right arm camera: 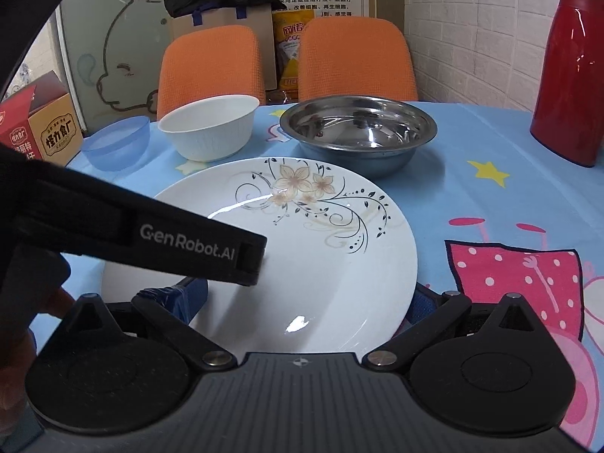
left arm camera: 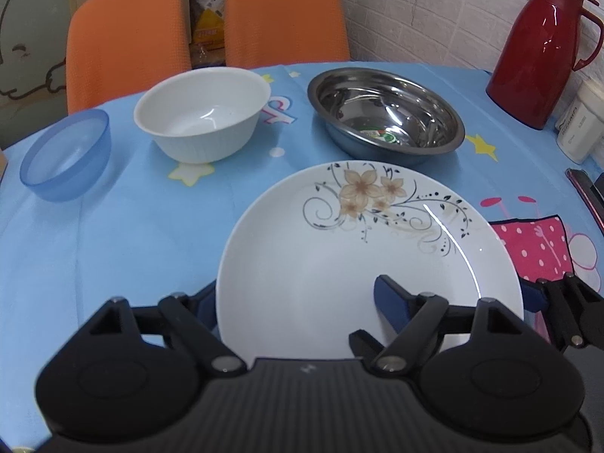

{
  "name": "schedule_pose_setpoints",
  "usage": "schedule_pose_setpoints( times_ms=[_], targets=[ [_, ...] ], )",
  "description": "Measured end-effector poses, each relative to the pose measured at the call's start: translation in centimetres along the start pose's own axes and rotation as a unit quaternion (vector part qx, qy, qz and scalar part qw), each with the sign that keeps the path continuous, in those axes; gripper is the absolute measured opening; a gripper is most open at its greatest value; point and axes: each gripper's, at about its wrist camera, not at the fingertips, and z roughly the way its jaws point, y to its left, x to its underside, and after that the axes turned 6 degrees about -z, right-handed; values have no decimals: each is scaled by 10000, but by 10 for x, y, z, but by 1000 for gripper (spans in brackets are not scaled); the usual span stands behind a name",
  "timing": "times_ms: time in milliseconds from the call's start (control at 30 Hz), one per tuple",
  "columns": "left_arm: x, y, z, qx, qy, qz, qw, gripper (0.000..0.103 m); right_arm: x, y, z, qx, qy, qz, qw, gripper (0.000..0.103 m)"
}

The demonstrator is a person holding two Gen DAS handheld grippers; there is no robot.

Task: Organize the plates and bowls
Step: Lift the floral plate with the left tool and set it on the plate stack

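Note:
A white flowered plate (left arm camera: pixel 358 249) lies on the blue tablecloth, near in both views (right arm camera: pixel 302 256). Behind it stand a steel bowl (left arm camera: pixel 385 113) (right arm camera: pixel 358 132), a white bowl (left arm camera: pixel 204 113) (right arm camera: pixel 207 128) and a small blue bowl (left arm camera: pixel 64 154) (right arm camera: pixel 117 143). My left gripper (left arm camera: pixel 298 298) is open, one finger under the plate's left rim, the other finger (left arm camera: pixel 389 302) over the plate. My right gripper (right arm camera: pixel 309 298) is open, its fingers at the plate's near left and right rims. The left gripper's body (right arm camera: pixel 158 234) crosses the right wrist view.
A red thermos jug (left arm camera: pixel 543 49) (right arm camera: pixel 573 75) stands at the back right, with a white canister (left arm camera: pixel 579 124) beside it. Two orange chairs (left arm camera: pixel 128 37) (right arm camera: pixel 355 56) stand behind the table. A printed carton (right arm camera: pixel 37 128) sits at the left.

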Motion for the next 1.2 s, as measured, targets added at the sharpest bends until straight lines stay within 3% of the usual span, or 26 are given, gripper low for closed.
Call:
schedule_pose_setpoints(
  times_ms=[300,567,767,1000,1200],
  targets=[
    [12,-7,-28,90,-209,238,9995,77,0,2,-23,73,-83,200,9997,92],
    [21,8,-65,130,-348,40,9993,77,-3,22,-52,75,-245,55,9997,92],
    [44,49,-118,-10,-497,-283,9984,77,-8,64,-82,-179,-471,-215,9985,92],
    [98,112,-175,-623,-629,-682,9937,77,6,138,-104,-826,-466,-575,9938,92],
    [140,143,-195,-860,-600,-939,9900,77,27,184,-115,-1205,-309,-840,9887,92]
  ],
)
